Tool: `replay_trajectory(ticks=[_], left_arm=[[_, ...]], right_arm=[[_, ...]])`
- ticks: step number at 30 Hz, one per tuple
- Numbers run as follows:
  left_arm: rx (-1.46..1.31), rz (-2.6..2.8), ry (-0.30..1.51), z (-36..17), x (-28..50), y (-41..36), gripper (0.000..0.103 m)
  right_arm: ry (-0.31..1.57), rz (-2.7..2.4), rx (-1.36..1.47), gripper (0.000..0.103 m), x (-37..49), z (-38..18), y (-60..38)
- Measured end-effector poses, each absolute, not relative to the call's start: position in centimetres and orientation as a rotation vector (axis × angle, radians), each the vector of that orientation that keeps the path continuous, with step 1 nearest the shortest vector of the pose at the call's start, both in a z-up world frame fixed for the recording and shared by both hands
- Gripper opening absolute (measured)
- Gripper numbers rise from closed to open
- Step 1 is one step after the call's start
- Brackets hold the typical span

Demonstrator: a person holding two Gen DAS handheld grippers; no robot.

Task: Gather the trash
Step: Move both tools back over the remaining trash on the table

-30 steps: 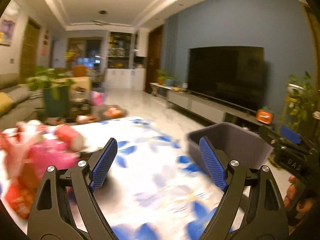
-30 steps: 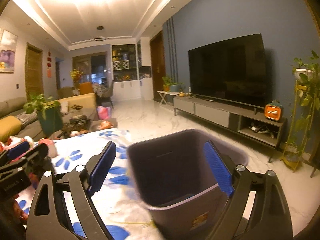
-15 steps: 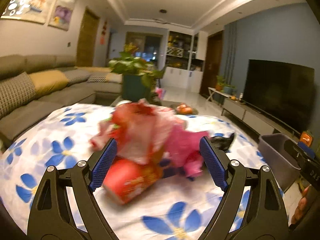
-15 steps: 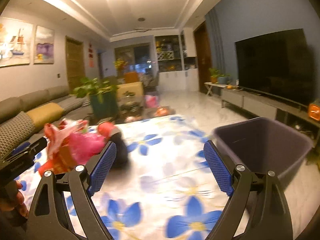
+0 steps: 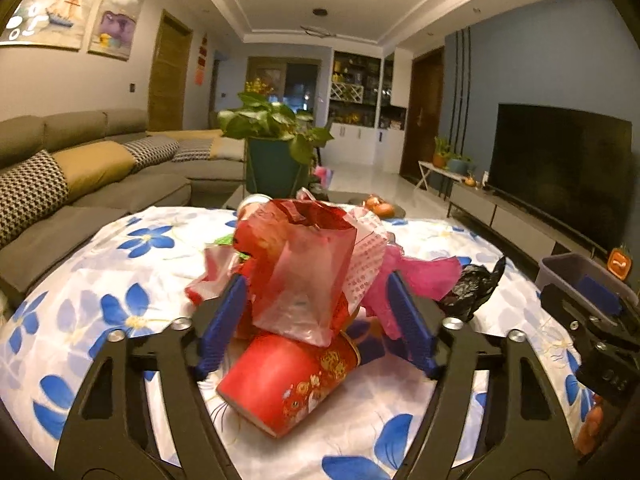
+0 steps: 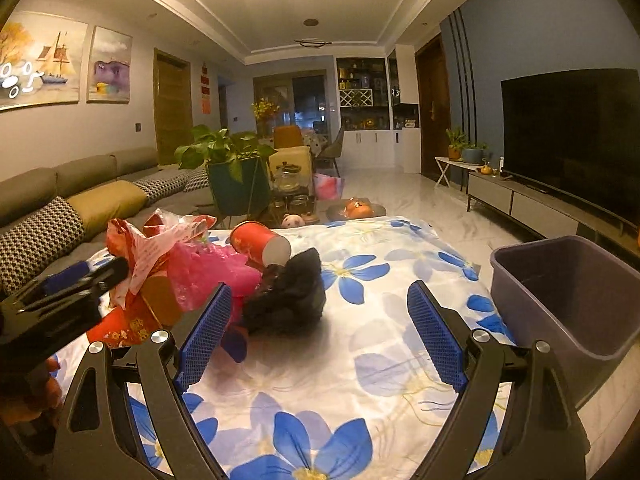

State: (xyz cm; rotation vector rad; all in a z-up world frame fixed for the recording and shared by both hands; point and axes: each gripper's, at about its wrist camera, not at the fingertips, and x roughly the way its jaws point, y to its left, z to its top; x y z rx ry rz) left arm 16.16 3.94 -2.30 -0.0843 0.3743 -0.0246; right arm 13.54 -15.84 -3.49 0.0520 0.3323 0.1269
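Note:
A pile of trash lies on the flowered tablecloth (image 5: 120,280): a red paper cup on its side (image 5: 286,380), a red-and-clear plastic bag (image 5: 308,264), a pink bag (image 5: 416,276) and a crumpled black bag (image 5: 472,286). My left gripper (image 5: 316,320) is open, its jaws on either side of the red bag and cup. My right gripper (image 6: 320,340) is open and empty, just right of the black bag (image 6: 292,296). A second red cup (image 6: 258,242) lies behind. A grey-purple bin (image 6: 568,292) stands at the table's right edge.
A grey sofa (image 5: 80,184) runs along the left. A potted plant (image 5: 276,148) and a plate of oranges (image 6: 356,210) stand beyond the table. A TV (image 6: 572,140) on a low cabinet lines the right wall.
Both grippers swung left from the bin toward the trash pile. My left gripper moved in until its jaws flank the red bag and cup. My right gripper now faces the black bag.

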Motion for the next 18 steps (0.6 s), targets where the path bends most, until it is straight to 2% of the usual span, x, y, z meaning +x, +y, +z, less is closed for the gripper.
replay_trajectory(ticks=[5, 10, 15, 18], left_arm=[[-0.092, -0.054, 0.42, -3.0, 17.8, 4.0, 0.046], [-0.1, -0.102, 0.47, -3.8, 18.8, 4.3, 0.016], [-0.112, -0.117, 0.472, -4.0, 19.0, 4.8, 0.0], [-0.128, -0.116, 0.461, -3.9, 18.7, 5.1, 0.0]], right_arm=[[0.331, 0.14, 0.034, 0.086, 14.3, -3.4, -15.2], [0.335, 0.162, 0.024, 0.085, 14.9, -3.5, -14.6], [0.342, 0.184, 0.012, 0.081, 15.1, -3.7, -13.9], [0.342, 0.197, 0.005, 0.08, 15.3, -3.6, -13.5]])
